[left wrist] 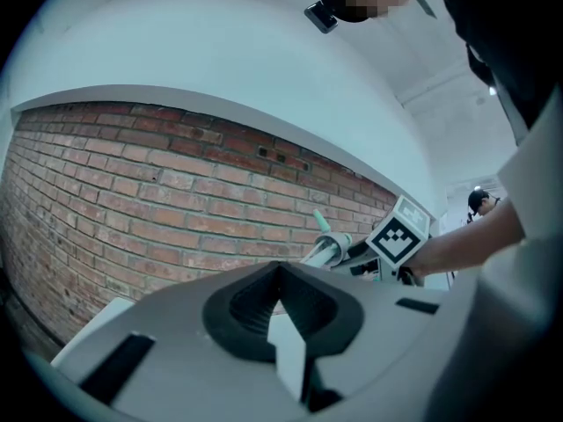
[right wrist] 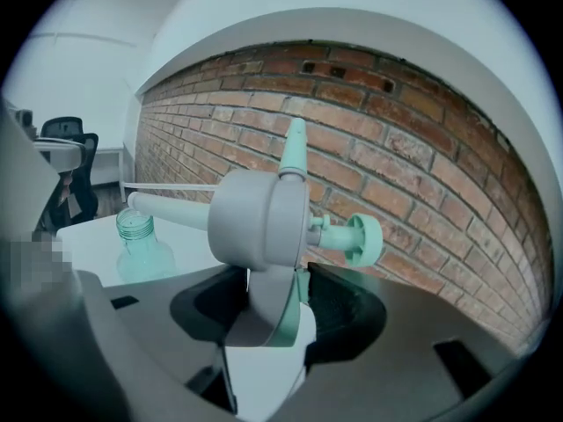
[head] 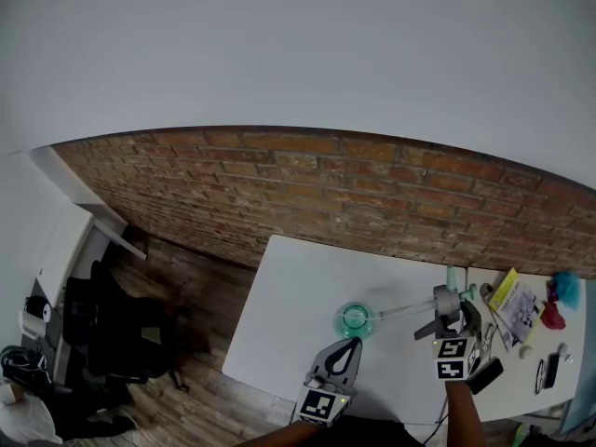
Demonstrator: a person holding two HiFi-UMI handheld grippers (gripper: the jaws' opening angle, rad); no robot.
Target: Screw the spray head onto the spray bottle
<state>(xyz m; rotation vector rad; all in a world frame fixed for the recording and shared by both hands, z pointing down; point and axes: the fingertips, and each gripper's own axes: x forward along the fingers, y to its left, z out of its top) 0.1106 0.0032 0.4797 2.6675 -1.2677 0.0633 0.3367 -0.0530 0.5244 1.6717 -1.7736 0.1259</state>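
The uncapped spray bottle [head: 355, 319] stood on the white table [head: 298, 277]; whether it held anything could not be told. The right gripper [right wrist: 264, 301] grasped the spray head [right wrist: 262, 218] aloft beside the bottle, while the left gripper [left wrist: 281, 281] was clenched on nothing, near the bottle. A brick wall [head: 279, 180] ran behind the table.

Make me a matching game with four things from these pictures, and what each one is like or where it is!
Things:
1 spray head
2 bottle
3 left gripper
4 wall

Match with:
A red brick
B shut, nothing in it
C standing on the white table, no top on
D held by the right gripper

Pairs: 1-D, 2-C, 3-B, 4-A
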